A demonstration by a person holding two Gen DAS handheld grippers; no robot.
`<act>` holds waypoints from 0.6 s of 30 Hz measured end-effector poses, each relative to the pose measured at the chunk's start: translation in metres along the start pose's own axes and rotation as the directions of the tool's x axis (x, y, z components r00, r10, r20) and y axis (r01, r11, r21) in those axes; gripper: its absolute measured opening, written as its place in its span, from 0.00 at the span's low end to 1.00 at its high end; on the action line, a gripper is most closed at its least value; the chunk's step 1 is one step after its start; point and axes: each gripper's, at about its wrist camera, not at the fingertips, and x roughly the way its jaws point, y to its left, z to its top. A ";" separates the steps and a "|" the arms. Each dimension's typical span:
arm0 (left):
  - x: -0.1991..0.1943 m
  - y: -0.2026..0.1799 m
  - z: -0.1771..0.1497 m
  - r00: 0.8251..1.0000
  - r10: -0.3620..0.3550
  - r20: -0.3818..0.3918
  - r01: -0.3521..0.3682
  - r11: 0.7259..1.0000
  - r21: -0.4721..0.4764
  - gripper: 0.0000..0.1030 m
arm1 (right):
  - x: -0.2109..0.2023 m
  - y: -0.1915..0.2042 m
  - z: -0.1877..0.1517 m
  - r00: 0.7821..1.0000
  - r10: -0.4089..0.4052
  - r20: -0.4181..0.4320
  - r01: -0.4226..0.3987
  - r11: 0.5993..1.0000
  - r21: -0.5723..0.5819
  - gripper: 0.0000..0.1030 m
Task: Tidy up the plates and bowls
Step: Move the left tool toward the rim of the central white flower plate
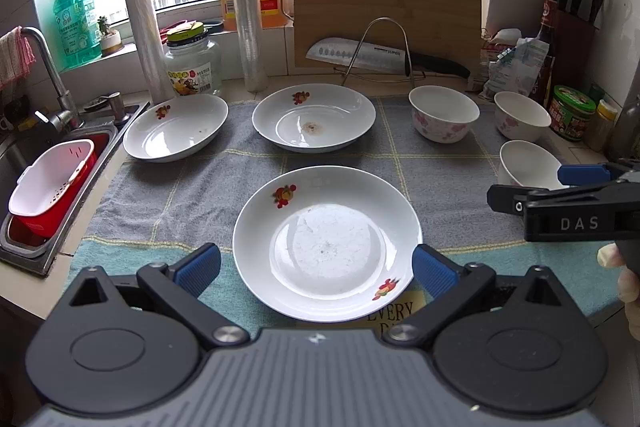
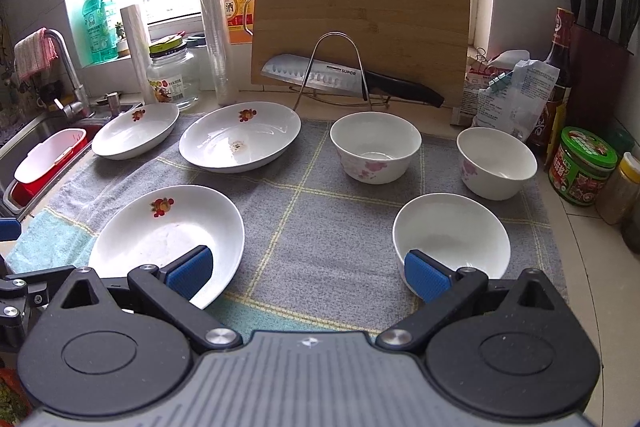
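Nothing is held by either gripper. The jaws of the left gripper (image 1: 316, 269) are spread wide and hang over the near plate (image 1: 327, 242), whose rim lies between the blue pads without being pinched. The jaws of the right gripper (image 2: 308, 275) are likewise spread, over bare cloth (image 2: 320, 227), with the near plate to one side and the near bowl (image 2: 452, 239) to the other.

The task is judged to be barely begun, if at all: no stack has been formed. Taking the cutting board (image 2: 362, 23) as landmark, three plates are laid singly on the cloth in front of it and toward the sink (image 1: 60, 163), one (image 1: 314, 117) marked by a brown stain; three bowls are stood singly in front of it and toward the knife block (image 2: 600, 67). All six pieces are set apart from one another, so gathering of plates and nesting of bowls is left to be done.

"SUPOR" is read on the knife (image 2: 320, 75) below the board, "DAS" on the right gripper as seen from the left wrist, and "EVERY" on the cloth under the near plate. Labels on the bottles and jars are not legible.
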 end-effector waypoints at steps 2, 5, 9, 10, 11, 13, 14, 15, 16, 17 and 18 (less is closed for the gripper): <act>0.002 0.008 0.001 1.000 -0.028 -0.004 0.028 1.000 -0.001 0.98 | 0.000 0.006 0.001 1.000 -0.005 0.006 0.005 1.000 0.001 1.00; 0.007 0.021 0.002 0.998 -0.055 -0.007 0.055 0.998 0.024 0.98 | -0.001 0.018 0.004 1.000 -0.022 0.014 0.022 1.000 -0.007 1.00; 0.016 0.042 0.003 0.995 -0.098 -0.021 0.099 0.993 0.065 0.98 | 0.001 0.040 0.009 0.997 -0.070 0.018 0.070 0.998 -0.005 1.00; 0.018 0.050 0.004 0.994 -0.107 -0.023 0.108 0.991 0.077 0.98 | 0.002 0.046 0.010 0.997 -0.078 0.018 0.078 0.997 -0.001 1.00; 0.021 0.057 0.004 0.993 -0.115 -0.024 0.117 0.989 0.087 0.98 | 0.004 0.054 0.013 0.996 -0.085 0.013 0.085 0.996 0.004 1.00; 0.025 0.074 0.007 0.991 -0.131 -0.031 0.133 0.985 0.106 0.98 | 0.007 0.069 0.018 0.995 -0.098 0.009 0.098 0.995 0.013 1.00; 0.027 0.083 0.008 0.990 -0.137 -0.030 0.139 0.983 0.116 0.98 | 0.009 0.077 0.020 0.995 -0.099 0.014 0.099 0.995 0.015 1.00; 0.029 0.093 0.009 0.989 -0.144 -0.029 0.146 0.981 0.129 0.98 | 0.011 0.084 0.023 0.994 -0.105 0.015 0.105 0.994 0.018 1.00; 0.031 0.103 0.010 0.989 -0.148 -0.028 0.150 0.979 0.140 0.98 | 0.014 0.092 0.026 0.993 -0.117 0.015 0.117 0.993 0.021 1.00; 0.033 0.112 0.012 0.988 -0.152 -0.026 0.154 0.976 0.155 0.98 | 0.017 0.101 0.029 0.992 -0.126 0.017 0.126 0.992 0.026 1.00; 0.035 0.121 0.014 0.987 -0.157 -0.025 0.159 0.972 0.173 0.98 | 0.020 0.108 0.032 0.991 -0.134 0.016 0.133 0.991 0.031 1.00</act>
